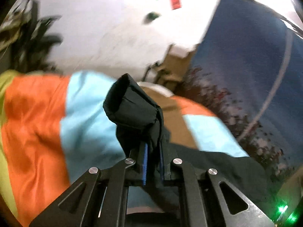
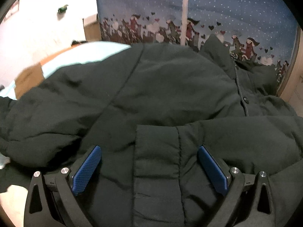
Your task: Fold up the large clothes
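A dark padded jacket (image 2: 161,87) sprawls across a bedsheet (image 1: 37,117) of orange and pale-blue panels, before a blue starry curtain (image 2: 227,5). The right tongs (image 2: 149,168) gape wide over the jacket's front panel, gripping nothing — the left tongs (image 1: 152,162) are clamped on the jacket's cuff (image 1: 130,106), lifted clear.
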The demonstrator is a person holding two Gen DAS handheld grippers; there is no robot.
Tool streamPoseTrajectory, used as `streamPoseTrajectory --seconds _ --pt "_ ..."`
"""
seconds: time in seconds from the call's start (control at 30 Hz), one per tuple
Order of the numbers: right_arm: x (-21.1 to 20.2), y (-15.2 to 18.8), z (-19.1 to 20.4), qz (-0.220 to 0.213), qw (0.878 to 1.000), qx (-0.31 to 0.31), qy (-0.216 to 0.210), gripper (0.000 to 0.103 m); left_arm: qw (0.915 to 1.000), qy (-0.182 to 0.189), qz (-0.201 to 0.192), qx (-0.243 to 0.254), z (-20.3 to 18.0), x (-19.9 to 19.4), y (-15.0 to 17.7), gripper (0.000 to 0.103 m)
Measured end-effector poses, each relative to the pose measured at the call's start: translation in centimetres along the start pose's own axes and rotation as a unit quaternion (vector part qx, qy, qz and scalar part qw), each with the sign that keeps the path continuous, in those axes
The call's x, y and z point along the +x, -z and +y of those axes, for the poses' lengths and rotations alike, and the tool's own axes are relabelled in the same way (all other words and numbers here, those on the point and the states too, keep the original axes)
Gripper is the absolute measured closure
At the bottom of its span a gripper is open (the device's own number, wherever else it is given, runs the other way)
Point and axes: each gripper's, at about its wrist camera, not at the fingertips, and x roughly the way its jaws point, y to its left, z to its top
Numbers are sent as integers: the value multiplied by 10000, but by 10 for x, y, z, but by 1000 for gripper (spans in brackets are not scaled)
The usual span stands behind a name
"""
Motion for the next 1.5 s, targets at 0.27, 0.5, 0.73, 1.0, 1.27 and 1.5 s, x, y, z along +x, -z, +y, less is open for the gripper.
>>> streamPoseTrajectory --seconds 0.27,0.5,0.73,1.0,1.27,1.5 --pt "-49 -8 -36 -502 9977 447 19 0 9808 1347 -298 1377 -116 -38 3 97" --pt "-80 -3 -97 -666 9914 1116 166 0 9439 2445 103 2217 -222 -52 48 98" --pt "-104 24 -164 -728 9834 1646 231 0 8911 3064 868 3234 -311 -52 132 99" --pt "-119 61 -227 -843 9625 2538 -459 0 8261 3462 2305 3802 -353 -20 245 98" --pt "-112 65 -233 -891 9393 2784 -1797 0 7844 3926 3089 3675 -332 4 266 45" --pt "-93 60 -221 -484 9354 2783 -2128 0 7907 4093 2941 3475 -324 -12 244 41"
